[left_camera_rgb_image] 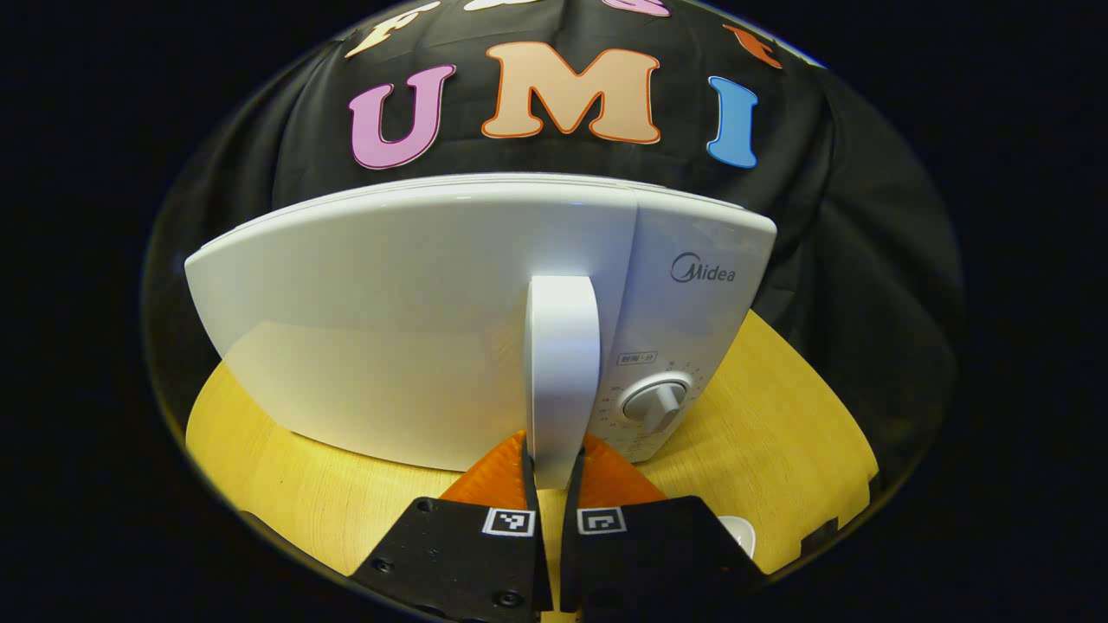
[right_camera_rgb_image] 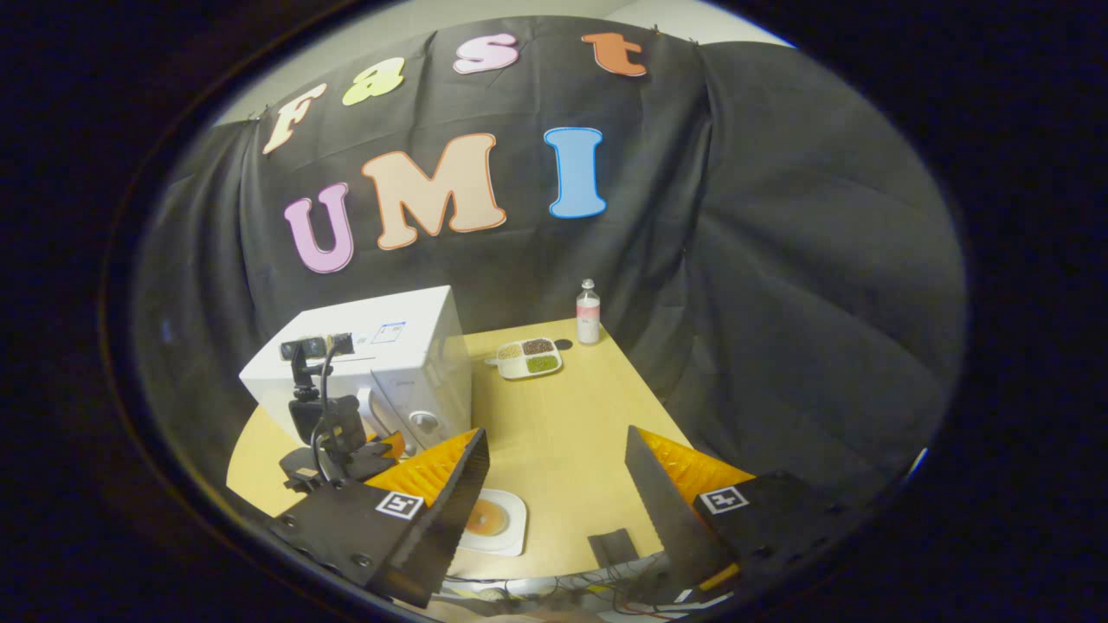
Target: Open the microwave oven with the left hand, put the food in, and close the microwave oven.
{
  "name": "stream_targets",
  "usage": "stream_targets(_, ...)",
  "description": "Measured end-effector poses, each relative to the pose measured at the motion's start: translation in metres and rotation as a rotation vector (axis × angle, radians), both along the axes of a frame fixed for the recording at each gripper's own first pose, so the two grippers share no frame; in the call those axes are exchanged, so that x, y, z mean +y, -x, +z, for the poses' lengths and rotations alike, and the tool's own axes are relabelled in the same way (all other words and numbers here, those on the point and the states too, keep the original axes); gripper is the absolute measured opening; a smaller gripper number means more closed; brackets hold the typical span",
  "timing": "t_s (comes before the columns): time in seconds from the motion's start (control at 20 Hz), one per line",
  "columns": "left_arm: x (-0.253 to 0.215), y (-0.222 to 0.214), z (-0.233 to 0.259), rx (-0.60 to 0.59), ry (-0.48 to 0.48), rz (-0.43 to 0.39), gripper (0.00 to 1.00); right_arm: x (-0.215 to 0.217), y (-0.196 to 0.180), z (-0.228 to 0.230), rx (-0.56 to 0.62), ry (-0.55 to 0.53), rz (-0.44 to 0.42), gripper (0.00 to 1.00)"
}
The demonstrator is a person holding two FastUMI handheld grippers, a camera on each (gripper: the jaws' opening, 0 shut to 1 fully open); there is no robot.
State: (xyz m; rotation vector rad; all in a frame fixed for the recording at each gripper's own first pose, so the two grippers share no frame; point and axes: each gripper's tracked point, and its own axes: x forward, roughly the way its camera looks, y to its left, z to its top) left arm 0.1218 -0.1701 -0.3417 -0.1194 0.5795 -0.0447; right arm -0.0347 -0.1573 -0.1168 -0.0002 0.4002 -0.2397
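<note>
The white box-shaped microwave oven [left_camera_rgb_image: 450, 311] stood shut on the yellow wooden table [left_camera_rgb_image: 779, 433]. The left gripper [left_camera_rgb_image: 554, 484] clamped its white handle [left_camera_rgb_image: 563, 363]: opening step, calling for a pull. The right gripper [right_camera_rgb_image: 554, 484] hung wide above the white plate of food [right_camera_rgb_image: 493, 522].

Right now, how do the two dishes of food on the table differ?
The white plate lies near the right gripper, at the table's front edge; the divided tray sits far back beside the bottle. The plate holds one round orange item; the tray holds three separate fillings. Both are white with rounded corners.
</note>
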Motion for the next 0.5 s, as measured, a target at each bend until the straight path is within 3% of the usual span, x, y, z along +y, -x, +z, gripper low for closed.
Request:
stream_targets(0.15,0.003,0.033,0.001,0.027,0.031,0.026,0.03,0.001,-0.004,-0.004,0.01,0.001,0.018,0.99)
stream_targets(0.35,0.012,0.076,0.002,0.019,0.016,-0.04,0.02,0.014,-0.01,-0.024,0.056,-0.038,0.08,0.99)
stream_targets(0.4,0.014,0.085,0.0,0.036,0.017,-0.049,0.02,0.018,-0.011,-0.027,0.062,-0.037,0.101,0.93)
stream_targets(0.5,0.018,0.094,0.002,0.032,0.003,-0.063,0.02,0.031,-0.02,-0.028,0.06,-0.023,0.14,0.93)
